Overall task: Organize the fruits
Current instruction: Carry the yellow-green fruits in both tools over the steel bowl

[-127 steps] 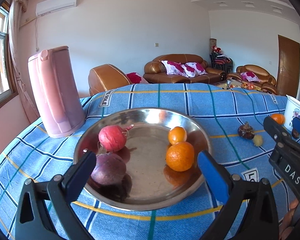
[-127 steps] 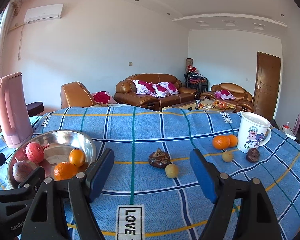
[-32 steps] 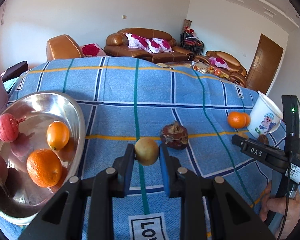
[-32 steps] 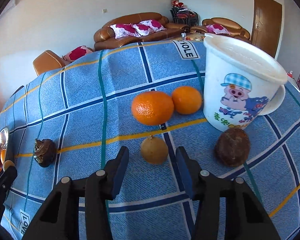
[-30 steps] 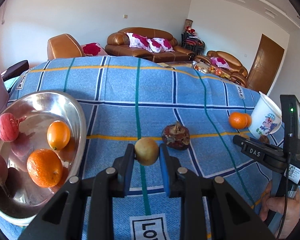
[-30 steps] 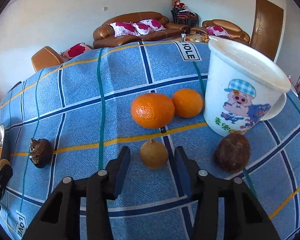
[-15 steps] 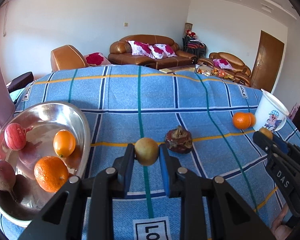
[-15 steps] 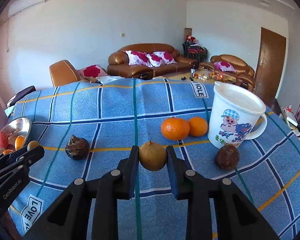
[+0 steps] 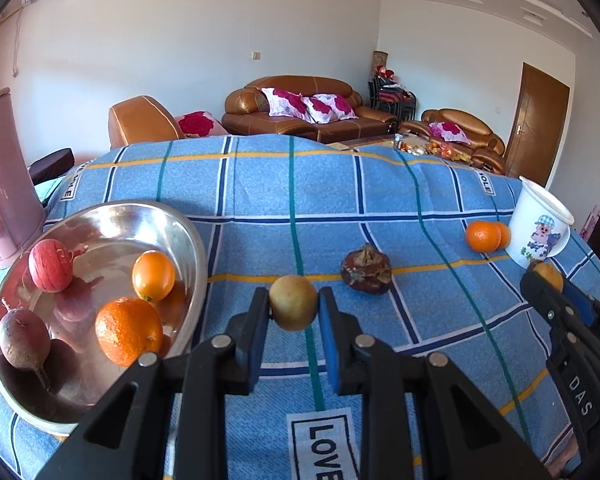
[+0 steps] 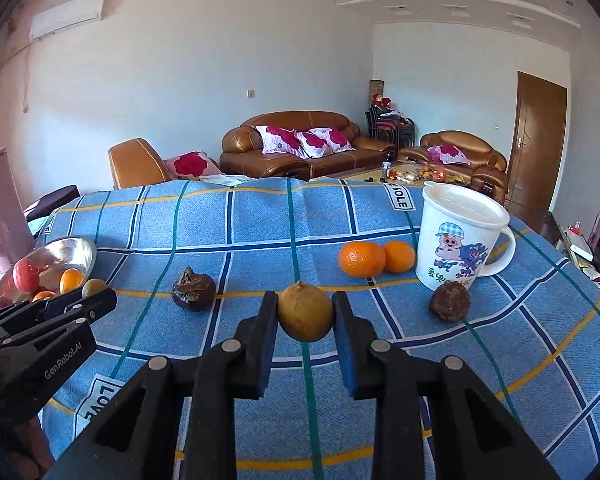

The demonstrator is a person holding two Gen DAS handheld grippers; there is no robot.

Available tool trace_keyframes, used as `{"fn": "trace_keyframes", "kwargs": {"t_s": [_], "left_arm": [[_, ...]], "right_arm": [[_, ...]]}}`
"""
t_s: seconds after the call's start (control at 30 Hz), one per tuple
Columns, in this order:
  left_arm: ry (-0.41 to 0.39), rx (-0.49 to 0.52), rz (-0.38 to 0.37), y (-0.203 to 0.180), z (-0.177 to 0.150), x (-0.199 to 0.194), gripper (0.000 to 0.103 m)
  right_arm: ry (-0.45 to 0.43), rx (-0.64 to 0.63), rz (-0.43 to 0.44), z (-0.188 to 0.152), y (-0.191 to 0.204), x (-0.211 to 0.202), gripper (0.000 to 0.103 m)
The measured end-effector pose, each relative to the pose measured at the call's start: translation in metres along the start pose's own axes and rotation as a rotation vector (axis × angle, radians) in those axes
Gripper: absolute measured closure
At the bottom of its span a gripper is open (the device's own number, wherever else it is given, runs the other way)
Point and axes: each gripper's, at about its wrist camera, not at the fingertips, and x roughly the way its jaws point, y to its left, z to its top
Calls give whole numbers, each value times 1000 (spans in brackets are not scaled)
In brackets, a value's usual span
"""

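Both tongs (image 9: pixel 293 304) (image 10: pixel 305 317) now higher

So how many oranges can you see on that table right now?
4. Two lie in the metal bowl, a large orange and a smaller orange. Two more, a front orange and a back orange, touch beside the white mug. Others may be hidden.
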Motion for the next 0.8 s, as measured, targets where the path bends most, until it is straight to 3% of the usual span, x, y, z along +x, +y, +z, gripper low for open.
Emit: {"fn": "trace_keyframes", "kwargs": {"t_s": [0.8], "left_arm": [[-43,49,42,34,-19,-37,77]], "right_arm": [[-18,-49,40,-12,58,-23,74]]}}
